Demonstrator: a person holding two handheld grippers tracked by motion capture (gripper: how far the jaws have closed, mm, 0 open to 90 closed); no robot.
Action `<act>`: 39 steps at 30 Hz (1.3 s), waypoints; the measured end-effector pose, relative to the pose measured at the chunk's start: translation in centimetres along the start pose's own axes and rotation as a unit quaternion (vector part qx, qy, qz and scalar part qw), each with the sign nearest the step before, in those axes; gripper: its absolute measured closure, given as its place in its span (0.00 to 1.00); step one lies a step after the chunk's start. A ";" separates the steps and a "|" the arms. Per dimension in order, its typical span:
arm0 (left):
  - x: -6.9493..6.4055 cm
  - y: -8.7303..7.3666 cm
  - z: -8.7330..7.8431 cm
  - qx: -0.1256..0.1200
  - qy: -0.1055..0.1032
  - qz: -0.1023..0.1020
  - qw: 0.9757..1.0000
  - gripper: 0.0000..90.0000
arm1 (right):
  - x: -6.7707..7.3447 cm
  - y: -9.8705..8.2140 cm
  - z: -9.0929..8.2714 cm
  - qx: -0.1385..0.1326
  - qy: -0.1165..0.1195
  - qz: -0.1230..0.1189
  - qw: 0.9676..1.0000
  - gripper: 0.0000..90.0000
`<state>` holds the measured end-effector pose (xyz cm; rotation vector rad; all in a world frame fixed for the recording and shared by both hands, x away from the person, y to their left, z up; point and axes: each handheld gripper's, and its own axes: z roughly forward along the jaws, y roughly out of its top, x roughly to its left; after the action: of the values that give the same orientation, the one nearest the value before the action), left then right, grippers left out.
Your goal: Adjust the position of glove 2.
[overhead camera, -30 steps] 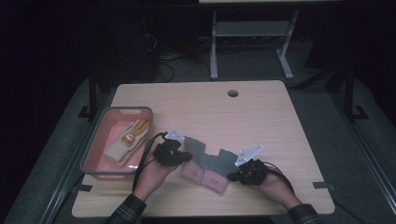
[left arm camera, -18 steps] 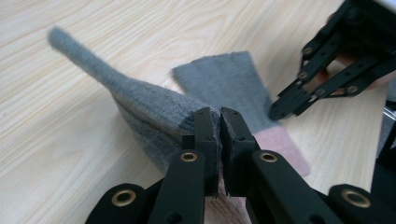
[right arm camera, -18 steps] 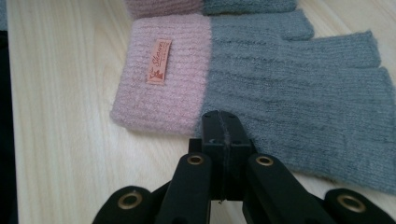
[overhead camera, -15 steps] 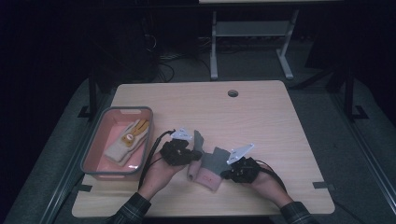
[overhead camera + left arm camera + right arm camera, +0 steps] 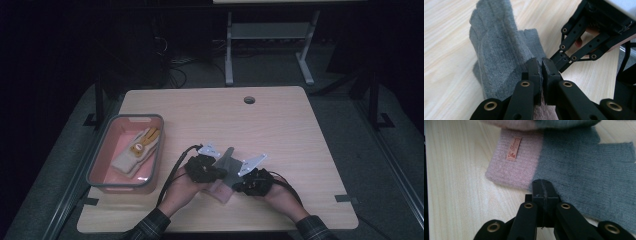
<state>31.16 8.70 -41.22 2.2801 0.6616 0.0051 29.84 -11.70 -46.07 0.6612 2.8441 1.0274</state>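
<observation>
Gloves are the business here: a grey knitted glove [image 5: 499, 57] with a pink cuff [image 5: 514, 167] is being folded or stacked near the front edge of the surface [image 5: 280, 120], between the two hands. The left gripper [image 5: 541, 66] has its jaws pressed together on an edge of the grey knit, which stands up from the wood in a raised fold, probably so that this part can be carried over the part lying flat. The right gripper [image 5: 543, 188] also has its jaws closed tight, nipping the grey fabric close to where it meets the cuff; that hold likely pins the lower layer so it does not slide while the other side is moved. In the high view both grippers sit close together over the glove, the left gripper [image 5: 204, 167] just beside the right gripper [image 5: 254, 181]. Well off to the left stands a pink bin [image 5: 100, 165] holding another, lighter pair of gloves [image 5: 136, 152], seemingly where finished pairs belong.
</observation>
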 end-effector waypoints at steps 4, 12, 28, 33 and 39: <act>-0.4 0.1 0.8 0.008 -0.003 0.002 1.000 0.96 | 0.1 0.0 0.0 -0.001 -0.002 0.001 1.000 1.00; -1.0 0.1 2.1 0.025 -0.005 -0.008 1.000 0.96 | 0.1 0.0 0.0 -0.003 0.002 0.006 1.000 1.00; -1.3 0.4 2.7 0.007 -0.022 -0.022 0.999 0.80 | -0.2 -0.7 -0.6 -0.002 -0.011 0.008 1.000 1.00; -1.1 0.1 2.1 -0.002 -0.021 -0.022 1.000 0.97 | -1.2 -1.7 -2.4 -0.017 -0.028 0.033 0.999 1.00; -1.4 -0.5 2.9 0.016 -0.023 -0.017 0.999 0.99 | -3.3 -3.6 -4.4 -0.037 -0.071 0.070 0.994 0.73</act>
<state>30.26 6.47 -43.38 2.2916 0.6796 -0.0742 30.65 -18.11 -45.20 0.8981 2.6558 1.0527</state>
